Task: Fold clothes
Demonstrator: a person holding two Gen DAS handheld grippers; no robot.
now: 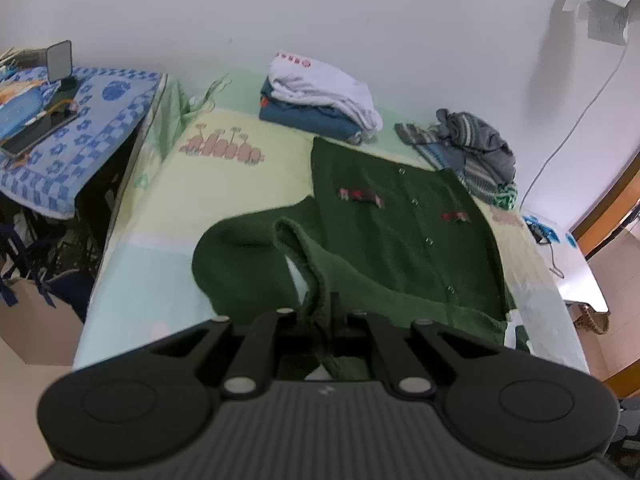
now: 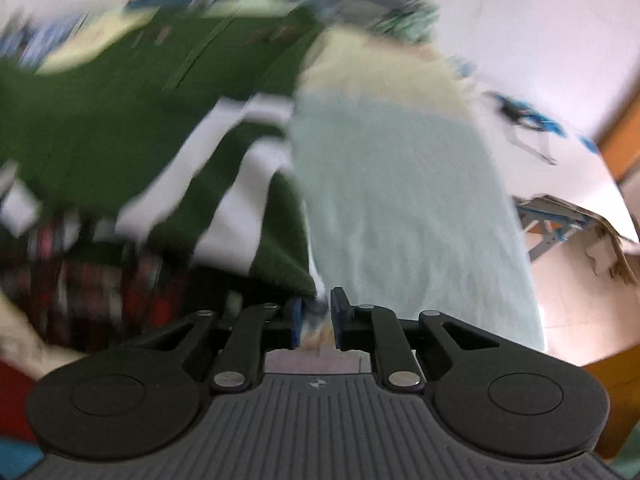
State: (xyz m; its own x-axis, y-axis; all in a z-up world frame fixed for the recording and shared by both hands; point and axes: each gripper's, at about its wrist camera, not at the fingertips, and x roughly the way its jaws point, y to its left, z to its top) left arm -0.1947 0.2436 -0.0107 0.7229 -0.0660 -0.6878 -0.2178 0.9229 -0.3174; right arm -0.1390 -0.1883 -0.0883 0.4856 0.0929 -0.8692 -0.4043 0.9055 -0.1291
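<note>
Green cardigan (image 1: 400, 232) flat on bed (image 1: 132, 280), one sleeve partly folded in. Left gripper (image 1: 320, 320) jaws pinching its edge; right gripper (image 2: 316, 316) jaws spread, empty. Most folds remain; folded pile (image 1: 320, 96) behind.

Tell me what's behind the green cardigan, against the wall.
Behind the green cardigan sits a folded stack, white garment on top of blue ones, and a rumpled striped pile beside it. Anything beneath either pile is covered.
</note>
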